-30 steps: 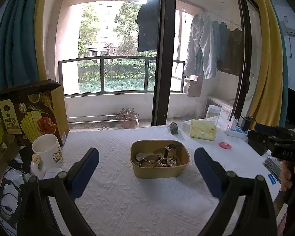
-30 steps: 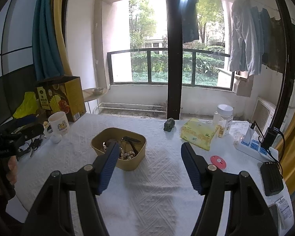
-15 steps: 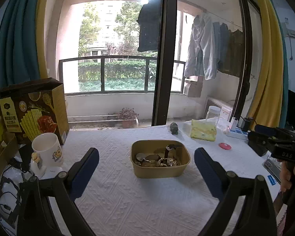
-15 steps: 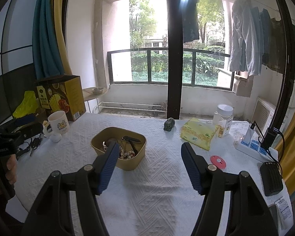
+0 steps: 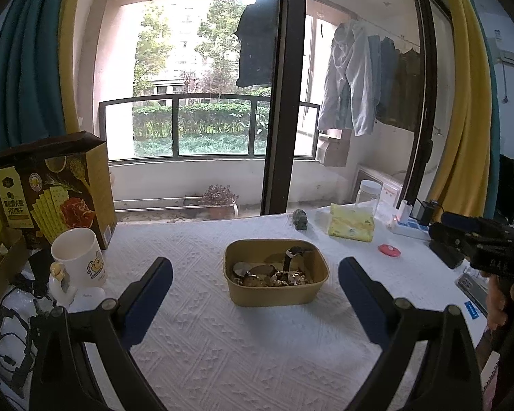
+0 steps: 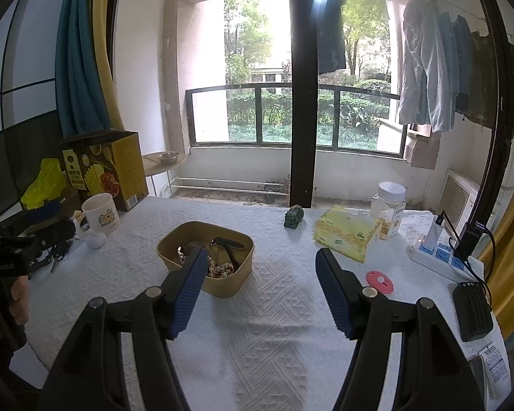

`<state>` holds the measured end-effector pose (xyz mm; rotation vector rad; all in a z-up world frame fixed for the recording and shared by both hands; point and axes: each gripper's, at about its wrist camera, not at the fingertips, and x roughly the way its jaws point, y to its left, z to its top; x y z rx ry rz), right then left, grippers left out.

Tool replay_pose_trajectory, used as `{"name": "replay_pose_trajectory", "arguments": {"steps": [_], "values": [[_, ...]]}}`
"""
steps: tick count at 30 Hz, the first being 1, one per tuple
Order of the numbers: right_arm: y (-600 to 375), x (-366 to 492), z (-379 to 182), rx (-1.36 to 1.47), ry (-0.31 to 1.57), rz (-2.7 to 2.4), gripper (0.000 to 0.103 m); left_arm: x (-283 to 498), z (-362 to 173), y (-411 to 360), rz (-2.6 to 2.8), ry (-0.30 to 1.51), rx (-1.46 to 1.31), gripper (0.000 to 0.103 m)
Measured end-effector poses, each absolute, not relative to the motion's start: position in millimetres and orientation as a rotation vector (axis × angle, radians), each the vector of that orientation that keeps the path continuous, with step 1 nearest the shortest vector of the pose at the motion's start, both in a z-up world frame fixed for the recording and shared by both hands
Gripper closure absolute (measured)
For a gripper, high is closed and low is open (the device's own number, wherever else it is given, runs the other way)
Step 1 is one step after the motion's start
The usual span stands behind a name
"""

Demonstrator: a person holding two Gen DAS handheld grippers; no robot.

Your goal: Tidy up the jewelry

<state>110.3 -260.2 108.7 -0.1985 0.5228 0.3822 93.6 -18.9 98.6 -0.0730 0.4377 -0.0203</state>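
A tan bowl (image 5: pixel 276 294) holding a heap of jewelry (image 5: pixel 274 275), with a dark watch among it, sits mid-table on the white cloth. It also shows in the right wrist view (image 6: pixel 229 286), with the jewelry (image 6: pixel 219 267) inside. My left gripper (image 5: pixel 255 282) is open and empty, held back from the bowl, which sits between its blue fingers. My right gripper (image 6: pixel 260 274) is open and empty, to the right of the bowl; its left finger overlaps the bowl's near side. Each gripper shows at the edge of the other's view.
A white mug (image 5: pixel 78 257) and a yellow cracker box (image 5: pixel 51 188) stand at left. A green figurine (image 6: pixel 293 217), yellow tissue pack (image 6: pixel 346 236), jar (image 6: pixel 389 205), pink disc (image 6: pixel 379 281) and power strip (image 6: pixel 442 255) lie at right. The window is beyond.
Almost nothing differs. Both views have shifted very slightly; both grippers stay open and the bowl has not moved.
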Motion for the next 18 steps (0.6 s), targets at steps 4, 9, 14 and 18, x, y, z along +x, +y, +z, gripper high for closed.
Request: {"name": "replay_pose_trajectory", "arguments": {"steps": [4,9,14,18], "values": [[-259.8,110.5,108.8,-0.199,0.524,0.382,0.040,93.9,98.6,-18.1,-0.020,0.438,-0.075,0.005],[-259.9,110.8,108.5,-0.199,0.525,0.382,0.040,94.6,97.7,-18.2,-0.024,0.443,-0.078,0.005],[-259.3,110.6,106.3,-0.201,0.528,0.379,0.040,95.6,96.4,-16.5,-0.022,0.447,-0.084,0.005],[-259.1,112.4,104.4,-0.196,0.532,0.380,0.040,97.2,95.2,-15.3,-0.018,0.464,-0.077,0.005]]}}
